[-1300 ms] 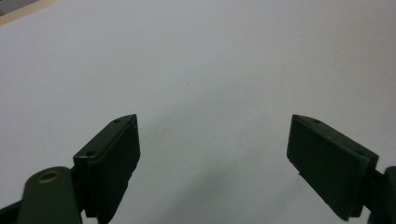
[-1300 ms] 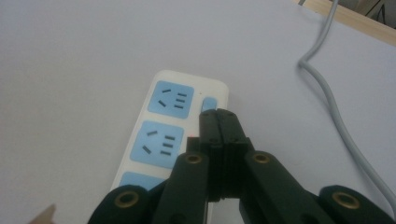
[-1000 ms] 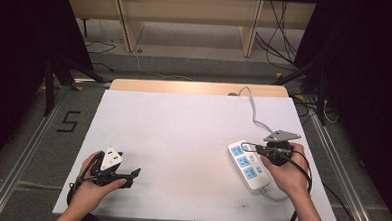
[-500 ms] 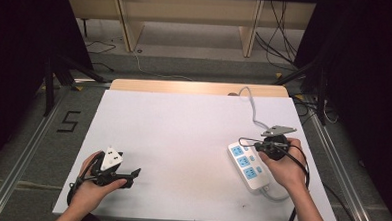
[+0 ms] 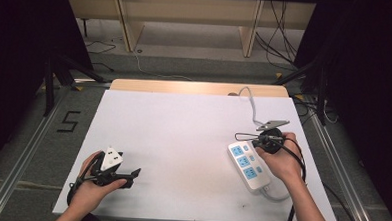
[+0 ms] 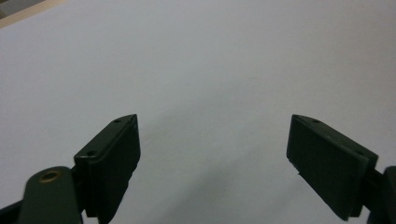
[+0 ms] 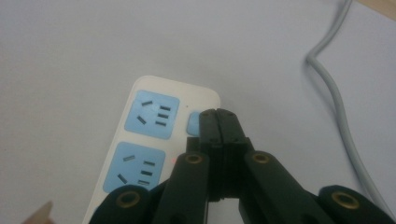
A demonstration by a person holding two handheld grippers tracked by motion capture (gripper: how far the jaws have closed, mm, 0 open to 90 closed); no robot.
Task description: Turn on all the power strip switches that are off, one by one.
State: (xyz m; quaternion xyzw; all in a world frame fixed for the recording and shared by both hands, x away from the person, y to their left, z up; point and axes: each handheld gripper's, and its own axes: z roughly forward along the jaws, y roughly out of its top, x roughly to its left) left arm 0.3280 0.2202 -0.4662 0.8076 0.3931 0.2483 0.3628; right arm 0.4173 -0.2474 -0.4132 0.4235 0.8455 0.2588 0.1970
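A white power strip (image 5: 249, 166) with blue sockets lies on the white table (image 5: 183, 130) at the right. In the right gripper view the strip (image 7: 140, 140) shows two sockets and a small blue switch (image 7: 192, 122). My right gripper (image 7: 218, 112) is shut, its tips over that switch; whether they touch it I cannot tell. From above, the right gripper (image 5: 255, 143) sits at the strip's far right edge. My left gripper (image 5: 132, 178) rests at the front left. Its jaws stand open (image 6: 212, 126) over bare table with nothing between them.
The strip's grey cable (image 5: 249, 105) runs from the far edge of the table toward the strip, passing right of the shut tips (image 7: 334, 93). A wooden strip (image 5: 200, 87) borders the table's far edge. Dark stands and floor cables lie beyond.
The right hand has shifted its gripper slightly left and away, over the strip's far end. The left hand and the strip have stayed put.
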